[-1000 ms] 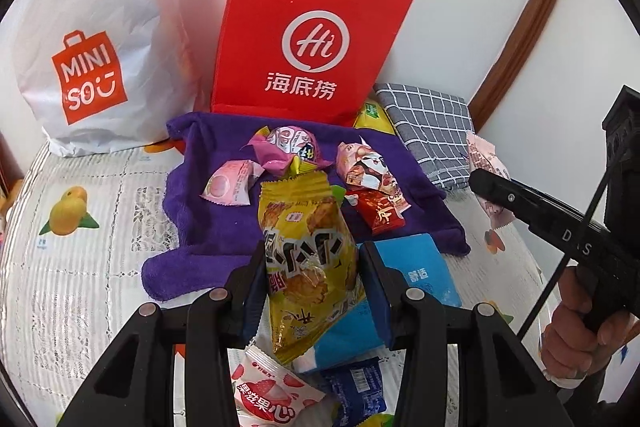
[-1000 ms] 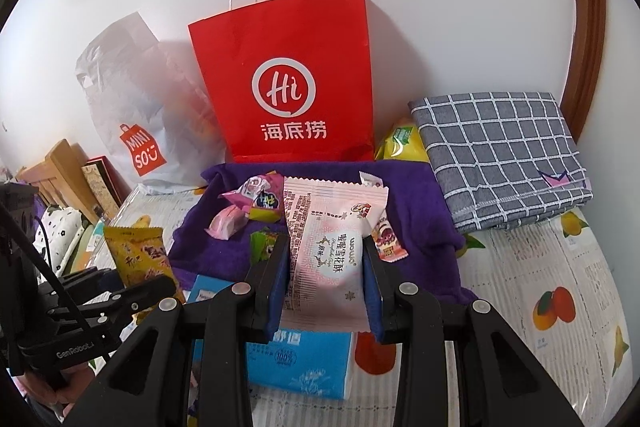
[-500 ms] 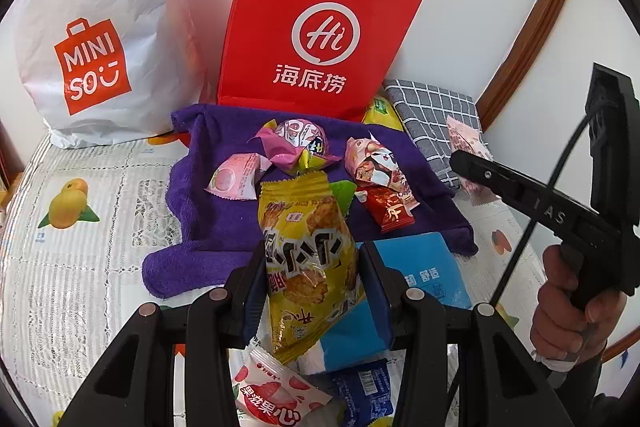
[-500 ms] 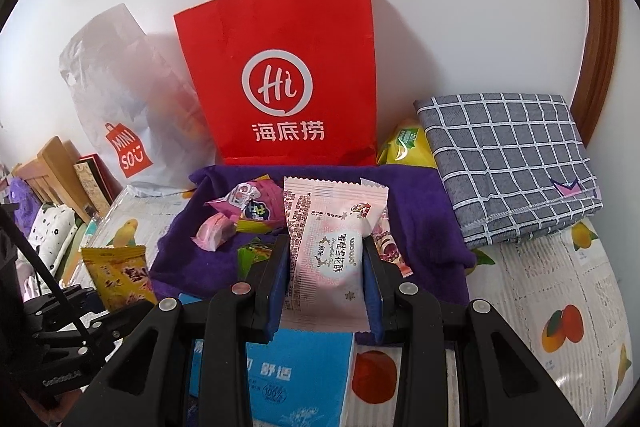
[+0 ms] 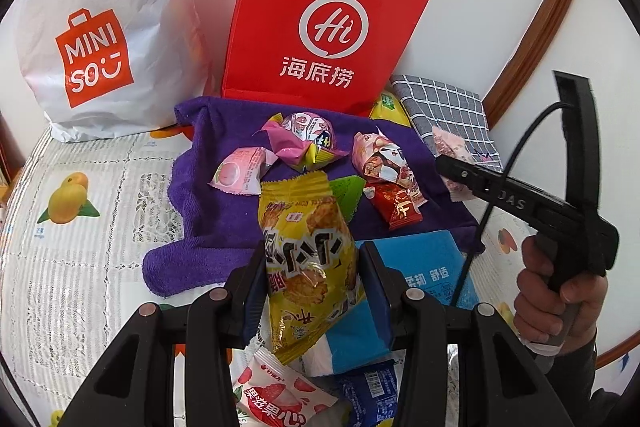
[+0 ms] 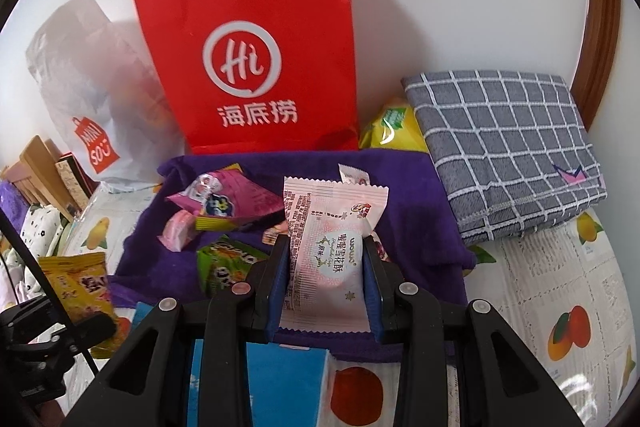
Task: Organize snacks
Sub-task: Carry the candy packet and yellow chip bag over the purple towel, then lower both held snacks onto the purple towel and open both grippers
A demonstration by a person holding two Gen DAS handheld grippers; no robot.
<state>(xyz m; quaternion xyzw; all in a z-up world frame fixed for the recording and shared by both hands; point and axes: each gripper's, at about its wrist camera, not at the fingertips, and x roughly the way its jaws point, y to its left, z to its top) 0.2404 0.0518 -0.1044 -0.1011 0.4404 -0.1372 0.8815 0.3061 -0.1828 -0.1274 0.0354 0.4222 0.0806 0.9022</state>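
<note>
My left gripper point(image 5: 313, 269) is shut on a yellow snack packet point(image 5: 308, 251), held above the near edge of a purple towel point(image 5: 224, 227). My right gripper point(image 6: 326, 263) is shut on a pale pink snack packet point(image 6: 328, 247), held over the purple towel point(image 6: 412, 211). Several small snacks lie on the towel: a pink round candy point(image 5: 240, 175), a pink-and-yellow pack point(image 5: 304, 143), a red packet point(image 5: 398, 207) and a green packet point(image 6: 224, 263). A red paper bag point(image 5: 320, 23) stands upright behind the towel; it also shows in the right wrist view point(image 6: 256, 67).
A white MINISO bag point(image 5: 100, 39) stands left of the red bag. A folded grey checked cloth point(image 6: 504, 147) lies at the right by the wall. A blue tissue pack point(image 5: 424, 275) and more snacks point(image 5: 280, 395) lie near me. The bed sheet point(image 5: 72, 227) has a fruit print.
Both grippers have moved forward toward the towel and red bag with their packets. The right gripper has shifted left over the towel.
</note>
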